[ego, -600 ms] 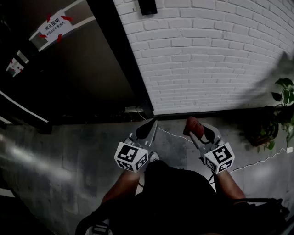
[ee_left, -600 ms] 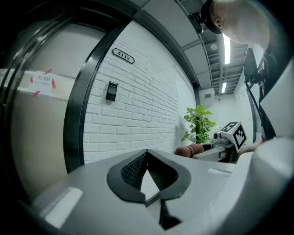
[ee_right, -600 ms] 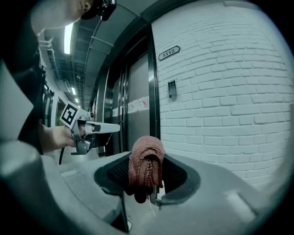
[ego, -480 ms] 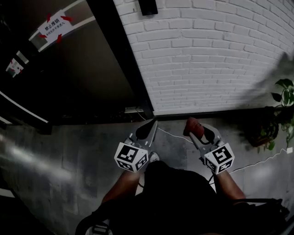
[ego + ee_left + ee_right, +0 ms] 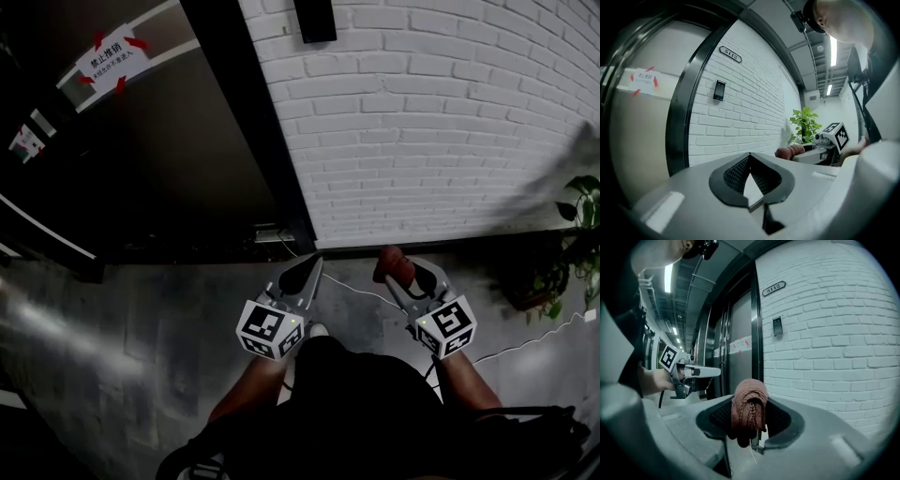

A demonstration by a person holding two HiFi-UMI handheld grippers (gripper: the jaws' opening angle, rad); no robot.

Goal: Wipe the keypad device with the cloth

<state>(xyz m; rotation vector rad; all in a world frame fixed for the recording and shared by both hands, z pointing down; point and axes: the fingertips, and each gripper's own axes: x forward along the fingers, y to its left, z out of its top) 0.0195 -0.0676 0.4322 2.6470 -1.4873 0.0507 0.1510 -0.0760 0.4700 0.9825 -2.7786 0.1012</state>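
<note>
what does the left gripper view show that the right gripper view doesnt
Only the left gripper view: the potted plant, and the left gripper head-on, jaws shut on nothing. Only the right gripper view: the right gripper head-on, jaws clamped on the cloth, with the left gripper seen from the side. Both: the white brick wall, the keypad device, the number plate, the stickered door and the cloth.
</note>
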